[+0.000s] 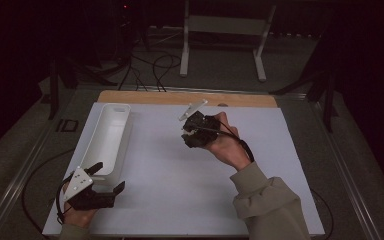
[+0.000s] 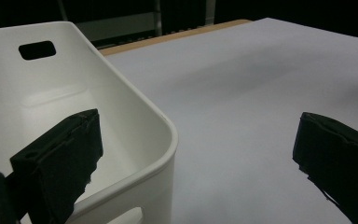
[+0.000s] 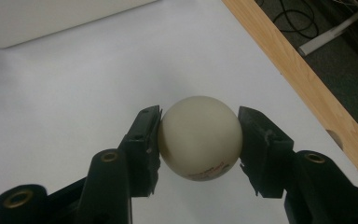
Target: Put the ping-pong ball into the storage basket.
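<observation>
A cream ball [image 3: 199, 137] with small red print low on its side sits between the two black jaws of my right gripper [image 3: 199, 127], which is shut on it just above the white table sheet [image 3: 65, 93]. In the high view, a hand holds that right gripper [image 1: 188, 134] over the middle back of the sheet, and the gripper's body hides the ball. My left gripper [image 1: 110, 176] rests open at the front left. Its jaws stand wide apart, one over the near end of the white bin [image 2: 135, 107] and the other over the sheet, with nothing between them [image 2: 196, 140].
The long white bin [image 1: 111, 137] lies along the left side of the white sheet [image 1: 180, 190]. A wooden board edge [image 1: 187, 97] runs along the back, close beside the ball. Cables [image 1: 150, 67] and a white stand [image 1: 225, 30] lie on the floor beyond.
</observation>
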{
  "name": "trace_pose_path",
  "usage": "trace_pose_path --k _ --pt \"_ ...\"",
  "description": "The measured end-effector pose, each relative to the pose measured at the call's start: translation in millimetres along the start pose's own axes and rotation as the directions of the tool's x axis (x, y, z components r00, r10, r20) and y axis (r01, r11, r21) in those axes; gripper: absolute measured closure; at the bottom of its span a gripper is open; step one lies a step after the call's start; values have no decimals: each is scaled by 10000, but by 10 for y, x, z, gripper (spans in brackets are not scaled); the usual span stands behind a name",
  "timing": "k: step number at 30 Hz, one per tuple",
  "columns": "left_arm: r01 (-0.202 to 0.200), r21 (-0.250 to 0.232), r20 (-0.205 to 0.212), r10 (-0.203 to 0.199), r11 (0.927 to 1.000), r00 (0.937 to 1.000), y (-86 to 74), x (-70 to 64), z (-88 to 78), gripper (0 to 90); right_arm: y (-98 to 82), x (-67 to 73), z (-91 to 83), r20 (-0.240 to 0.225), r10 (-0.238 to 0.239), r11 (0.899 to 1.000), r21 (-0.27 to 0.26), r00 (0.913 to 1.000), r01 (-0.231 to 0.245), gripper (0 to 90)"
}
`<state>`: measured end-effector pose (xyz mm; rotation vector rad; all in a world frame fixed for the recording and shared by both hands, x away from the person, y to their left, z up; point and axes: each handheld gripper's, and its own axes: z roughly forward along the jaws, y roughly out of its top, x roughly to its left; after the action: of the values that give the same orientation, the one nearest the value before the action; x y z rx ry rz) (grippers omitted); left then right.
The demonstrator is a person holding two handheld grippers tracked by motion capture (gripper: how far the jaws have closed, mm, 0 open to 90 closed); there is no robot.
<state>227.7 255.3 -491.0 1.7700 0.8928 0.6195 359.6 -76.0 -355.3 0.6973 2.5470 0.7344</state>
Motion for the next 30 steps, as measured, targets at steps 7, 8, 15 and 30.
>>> trace_pose_path --k 7,8,15,30 --pt "-7 6 -1 7 10000 10000 0 -1 -1 20 41 35 36 -102 -85 9999 -88 9999 85 504" --pt "-6 6 5 6 10000 10000 0 0 -1 20 48 39 38 -112 -93 9999 -115 9999 91 504" --pt "0 4 19 0 10000 10000 0 1 -2 21 102 78 51 -192 -229 9996 -155 9996 226 503" --pt "-11 -9 27 11 10000 10000 -1 -2 -7 21 199 80 129 -826 -340 9993 -206 9960 324 504"
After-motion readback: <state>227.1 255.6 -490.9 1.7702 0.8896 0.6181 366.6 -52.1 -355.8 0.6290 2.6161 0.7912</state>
